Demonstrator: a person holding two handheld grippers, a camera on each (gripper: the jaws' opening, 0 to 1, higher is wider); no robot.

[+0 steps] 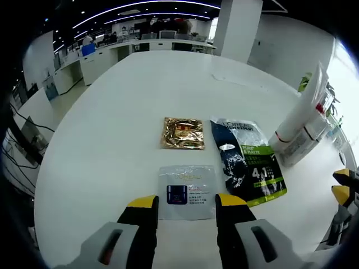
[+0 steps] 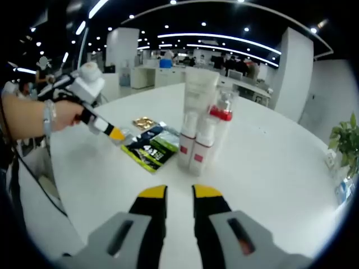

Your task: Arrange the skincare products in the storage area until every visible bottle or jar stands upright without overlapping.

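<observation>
Left gripper view. Our left gripper [image 1: 183, 204]: yellow-tipped jaws apart, holding nothing, just short of a pale sachet [image 1: 187, 191] lying flat toward the near edge of the white tabletop [image 1: 112, 112]. The sachet reads L'ORÉAL above a picture of a blue jar; we judge it the next item to pick up. Behind it, toward the middle of the tabletop, lies a gold sachet [image 1: 183, 133] with a red mark, its writing too small to read. Beside both lies a dark sachet [image 1: 247, 162] with a green band, headed L'ORÉAL and bearing large figures that look like "4.1". Toward the right edge a white tube and bottles [image 1: 303, 123] stand together, apparently already put upright.

Right gripper view. Our right gripper [image 2: 179, 196]: jaws a little apart, empty, hanging over bare tabletop in front of the standing group. That group comprises a tall white tube [image 2: 197, 103], a pump bottle with a red collar [image 2: 220, 120] and white bottles with small red labels [image 2: 193, 143], all upright and close together. The flat sachets lie to its left, with the left gripper's tip at them.
</observation>
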